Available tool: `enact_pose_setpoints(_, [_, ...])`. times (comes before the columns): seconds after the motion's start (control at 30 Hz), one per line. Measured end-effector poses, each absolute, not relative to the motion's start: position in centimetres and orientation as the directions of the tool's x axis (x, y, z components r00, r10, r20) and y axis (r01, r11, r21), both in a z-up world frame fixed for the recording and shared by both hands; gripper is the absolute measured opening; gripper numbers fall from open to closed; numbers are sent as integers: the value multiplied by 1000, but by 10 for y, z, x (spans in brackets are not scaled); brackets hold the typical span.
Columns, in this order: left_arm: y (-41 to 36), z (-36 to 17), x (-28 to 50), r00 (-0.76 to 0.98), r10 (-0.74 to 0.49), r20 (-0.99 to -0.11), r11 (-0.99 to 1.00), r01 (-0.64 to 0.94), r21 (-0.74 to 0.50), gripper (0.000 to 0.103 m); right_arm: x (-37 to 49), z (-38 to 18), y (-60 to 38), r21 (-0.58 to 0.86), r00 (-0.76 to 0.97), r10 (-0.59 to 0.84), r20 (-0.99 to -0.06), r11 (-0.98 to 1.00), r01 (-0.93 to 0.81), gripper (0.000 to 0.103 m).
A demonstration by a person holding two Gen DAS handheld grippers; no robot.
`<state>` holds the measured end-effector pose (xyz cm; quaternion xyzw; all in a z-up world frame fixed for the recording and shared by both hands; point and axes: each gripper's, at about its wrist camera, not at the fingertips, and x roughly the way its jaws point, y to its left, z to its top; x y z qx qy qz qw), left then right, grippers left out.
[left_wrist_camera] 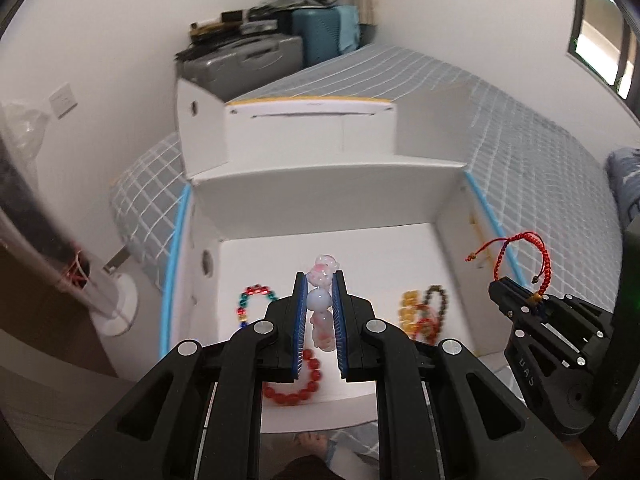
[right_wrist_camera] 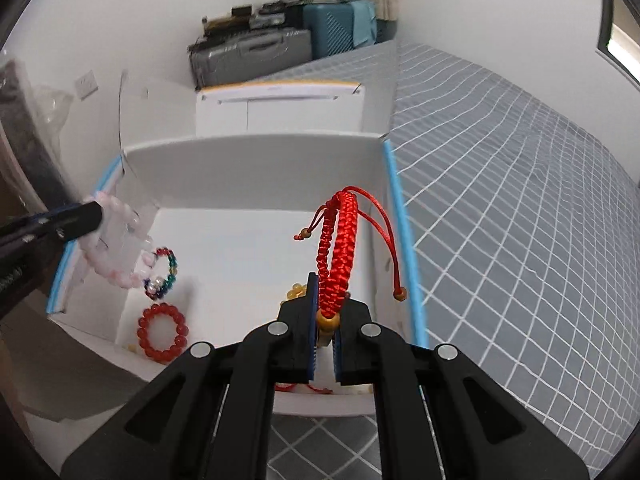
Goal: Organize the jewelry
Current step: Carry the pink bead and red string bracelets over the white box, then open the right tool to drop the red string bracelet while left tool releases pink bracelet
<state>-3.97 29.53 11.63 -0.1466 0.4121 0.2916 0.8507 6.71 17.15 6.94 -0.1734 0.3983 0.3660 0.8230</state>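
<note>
Both grippers hang above the open white box (left_wrist_camera: 320, 184), the left gripper (left_wrist_camera: 320, 312) pinching a pink-and-white bead bracelet (left_wrist_camera: 322, 304) over its left half, the right gripper (right_wrist_camera: 326, 320) clamped on a braided red cord bracelet (right_wrist_camera: 338, 240) (standing upright) over its right side. Only the right wrist view shows the red bead ring (right_wrist_camera: 162, 333) whole on the box floor; a yellowish beaded tangle (left_wrist_camera: 422, 312), probably several bracelets, shows better from the left.
</note>
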Motion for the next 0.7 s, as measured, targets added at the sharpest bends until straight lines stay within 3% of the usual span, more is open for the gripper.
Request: enact_pose_setpoints(0.7, [323, 53, -38, 398, 358, -845, 760, -650, 16, 12, 81, 18, 197, -3, 360, 363, -859, 699, -715, 5])
